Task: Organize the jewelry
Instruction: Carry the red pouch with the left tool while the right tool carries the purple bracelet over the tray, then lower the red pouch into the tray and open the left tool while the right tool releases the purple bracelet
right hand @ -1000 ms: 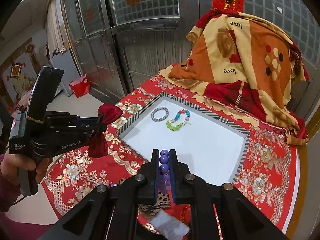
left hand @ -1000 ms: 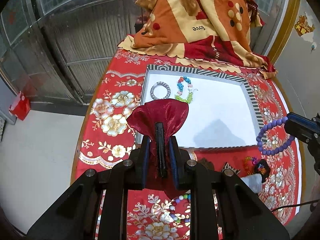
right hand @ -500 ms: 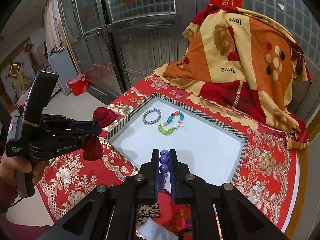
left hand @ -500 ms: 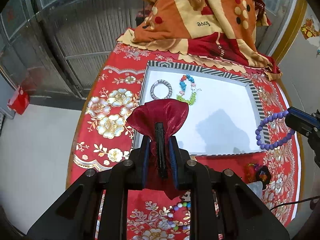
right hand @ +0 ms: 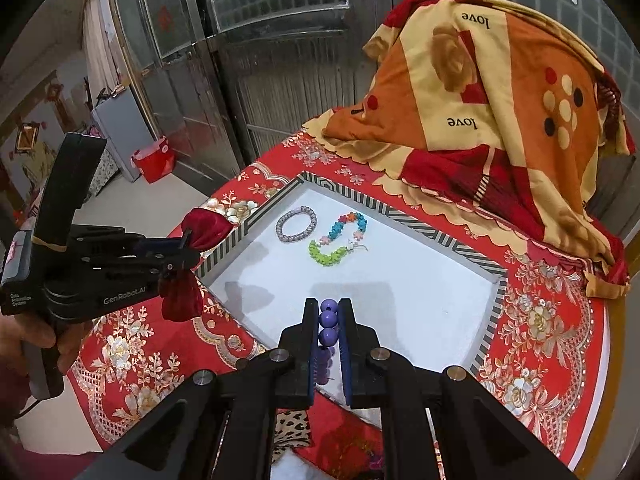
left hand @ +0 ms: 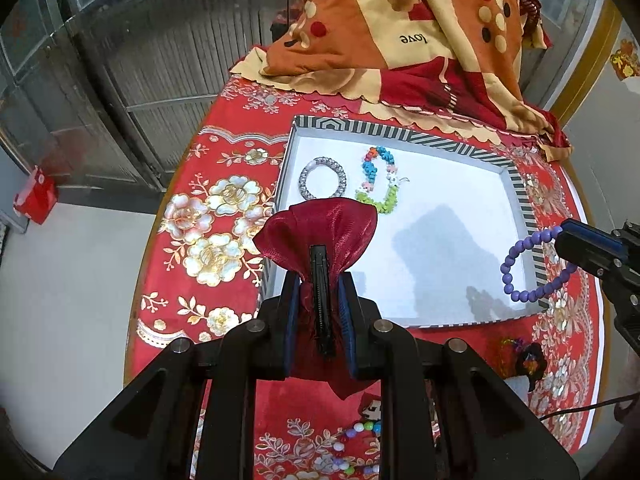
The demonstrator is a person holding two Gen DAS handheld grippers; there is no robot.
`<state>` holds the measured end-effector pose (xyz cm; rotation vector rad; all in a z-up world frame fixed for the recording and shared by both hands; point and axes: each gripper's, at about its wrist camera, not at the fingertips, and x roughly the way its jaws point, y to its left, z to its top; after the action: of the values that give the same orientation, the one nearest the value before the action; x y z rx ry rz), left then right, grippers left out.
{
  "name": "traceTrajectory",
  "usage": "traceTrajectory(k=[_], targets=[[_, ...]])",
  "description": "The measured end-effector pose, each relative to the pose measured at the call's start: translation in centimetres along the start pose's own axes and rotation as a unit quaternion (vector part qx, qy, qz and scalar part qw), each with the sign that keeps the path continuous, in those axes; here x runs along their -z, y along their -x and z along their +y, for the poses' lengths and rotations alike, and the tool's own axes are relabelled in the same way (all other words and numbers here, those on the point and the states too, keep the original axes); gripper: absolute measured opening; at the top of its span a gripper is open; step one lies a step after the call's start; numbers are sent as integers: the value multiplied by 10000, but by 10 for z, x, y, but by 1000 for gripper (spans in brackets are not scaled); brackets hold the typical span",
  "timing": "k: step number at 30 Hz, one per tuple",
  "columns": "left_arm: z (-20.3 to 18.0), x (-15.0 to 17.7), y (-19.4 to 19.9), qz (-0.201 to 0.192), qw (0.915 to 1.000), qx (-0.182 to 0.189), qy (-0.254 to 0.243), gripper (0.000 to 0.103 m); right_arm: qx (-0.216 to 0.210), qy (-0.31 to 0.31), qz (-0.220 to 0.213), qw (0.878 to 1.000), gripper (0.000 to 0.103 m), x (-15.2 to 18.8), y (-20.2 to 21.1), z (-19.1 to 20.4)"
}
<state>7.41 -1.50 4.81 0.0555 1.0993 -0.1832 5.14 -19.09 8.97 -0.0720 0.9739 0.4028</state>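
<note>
My left gripper (left hand: 319, 280) is shut on a dark red satin pouch (left hand: 320, 232), held above the near left corner of a white tray (left hand: 400, 132) with a striped rim. It also shows in the right wrist view (right hand: 188, 248) with the pouch (right hand: 208, 229). My right gripper (right hand: 328, 312) is shut on a purple bead bracelet (right hand: 328, 318), which hangs over the tray's near right edge in the left wrist view (left hand: 520, 264). A silver bracelet (left hand: 322, 178) and a multicoloured bead bracelet (left hand: 378, 184) lie in the tray's far left part.
The tray (right hand: 496, 280) sits on a round table with a red floral cloth (left hand: 208, 240). A folded orange and red blanket (left hand: 400, 32) lies at the back. Loose beads (left hand: 360, 440) and small pouches (left hand: 528, 360) lie near the front edge.
Both grippers have moved forward and lower toward the tray, each still holding its item. The purple bracelet now hangs over the tray's near right edge.
</note>
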Motion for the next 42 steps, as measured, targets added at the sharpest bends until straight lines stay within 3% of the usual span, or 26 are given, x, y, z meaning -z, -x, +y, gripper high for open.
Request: traceTrajectory(k=[22,35,39,42], targets=[[-9,-30,-57,387,9992,-114,14,18,-251,84,433,9987,8,-37,-78,-12],[-3,-40,-100,684,9966,-410,184,18,-104,-305,664,9973,8,-70,-161,-68],[1,-41,-107,733,9959,-447,300,21,20,-529,713,9961,8,-67,-179,-84],[3,-42,-110,751,9953,-444,413,35,39,-693,577,9959,8,-64,-182,-91]])
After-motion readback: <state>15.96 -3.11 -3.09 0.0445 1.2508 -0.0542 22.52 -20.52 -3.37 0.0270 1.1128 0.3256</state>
